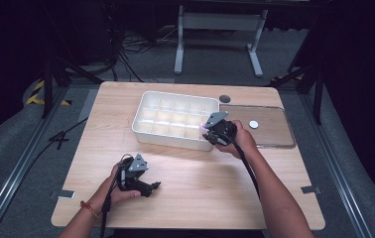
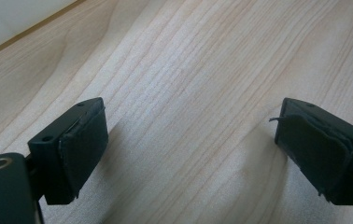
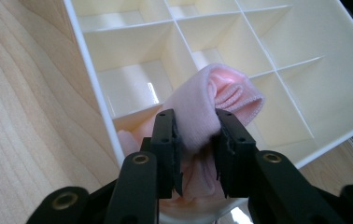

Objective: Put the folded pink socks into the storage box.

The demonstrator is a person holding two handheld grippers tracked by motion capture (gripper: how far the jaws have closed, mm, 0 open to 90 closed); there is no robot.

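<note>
The left gripper point(image 1: 152, 187) rests low over the bare wooden table point(image 1: 200, 188), jaws spread wide, holding nothing; the right gripper point(image 3: 197, 135) pinches a rolled pink sock point(image 3: 212, 105) over the white compartment tray's point(image 1: 143, 106) near-right corner cell, its long axis pointing away along the jaws.

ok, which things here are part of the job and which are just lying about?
In the job:
- pink sock, clamped in the right gripper
- white divided box, sock held over its corner cell

Lying about:
- clear lid beside the box, with a white disc on it
- left gripper, open over bare table
</note>
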